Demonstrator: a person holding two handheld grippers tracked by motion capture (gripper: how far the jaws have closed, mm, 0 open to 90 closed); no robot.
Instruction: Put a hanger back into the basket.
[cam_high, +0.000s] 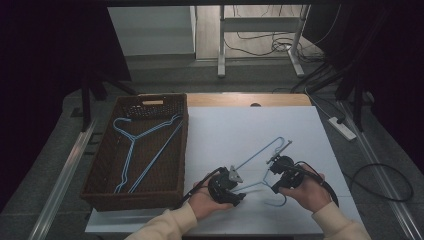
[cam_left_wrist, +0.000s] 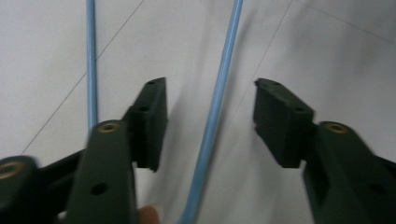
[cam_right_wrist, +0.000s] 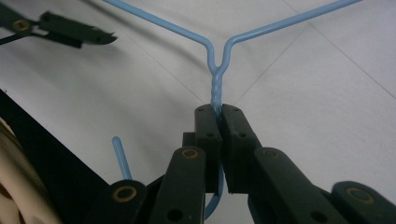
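A blue hanger (cam_high: 260, 167) lies on the white board (cam_high: 300, 130), right of the basket (cam_high: 102, 165). The right gripper (cam_right_wrist: 217, 112) is clamped on its twisted neck; the hook is mostly hidden behind the jaws. The left gripper (cam_left_wrist: 210, 116) is spread wide, one hanger wire running between its jaws, untouched

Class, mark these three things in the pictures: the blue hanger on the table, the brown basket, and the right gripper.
blue hanger (cam_right_wrist: 217, 88), right gripper view: its twisted neck.
brown basket (cam_high: 131, 201), high view: its near wall.
right gripper (cam_right_wrist: 218, 114), right gripper view: midway between its fingertips, shut on the hanger's neck.
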